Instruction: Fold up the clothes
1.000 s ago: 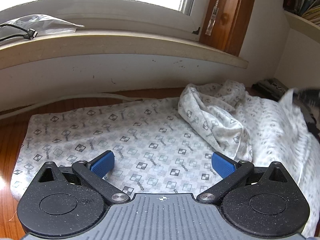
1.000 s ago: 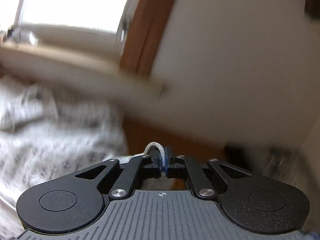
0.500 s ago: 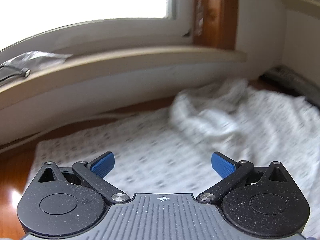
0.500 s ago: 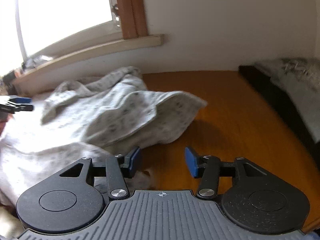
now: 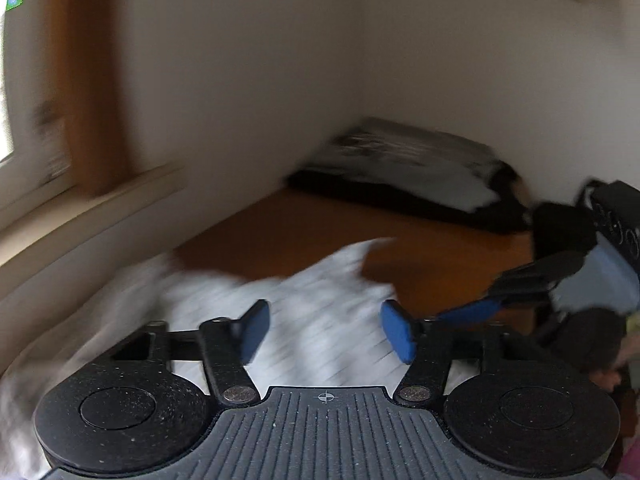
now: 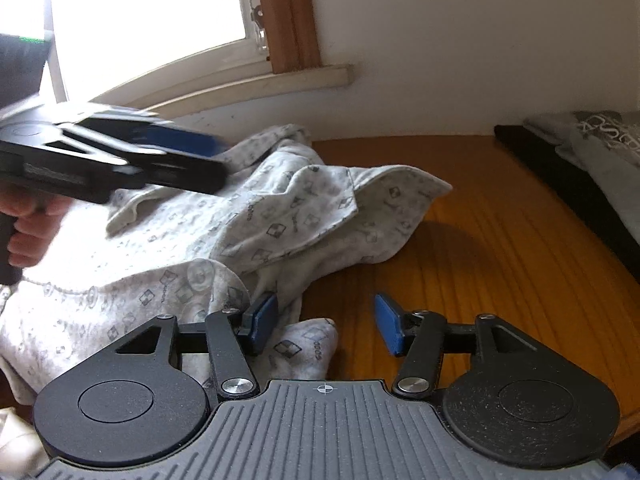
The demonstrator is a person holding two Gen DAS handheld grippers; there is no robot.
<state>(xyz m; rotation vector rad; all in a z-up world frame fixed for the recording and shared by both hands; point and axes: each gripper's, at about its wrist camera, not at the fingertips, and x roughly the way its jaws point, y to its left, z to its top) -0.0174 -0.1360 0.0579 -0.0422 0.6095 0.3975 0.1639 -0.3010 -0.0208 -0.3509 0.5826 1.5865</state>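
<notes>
A white patterned garment [image 6: 256, 220] lies crumpled on the wooden table [image 6: 500, 248]; it shows blurred in the left wrist view [image 5: 312, 292]. My right gripper [image 6: 326, 326] is open and empty, low over the garment's near right edge, its left pad touching or just above the cloth. My left gripper [image 5: 324, 330] is open and empty above the garment. It shows blurred in the right wrist view [image 6: 216, 160], over the garment's far left part. The right gripper also shows at the right edge of the left wrist view [image 5: 484, 304].
A window sill [image 6: 248, 88] and white wall run along the back. A dark tray with folded grey cloth [image 6: 600, 148] sits at the table's right; it also shows in the left wrist view [image 5: 408, 176]. Bare wood lies between it and the garment.
My right gripper has let go of the garment's cord and opened, dropping low at the garment's right edge. My left gripper has swung right and narrowed a little, still open.
</notes>
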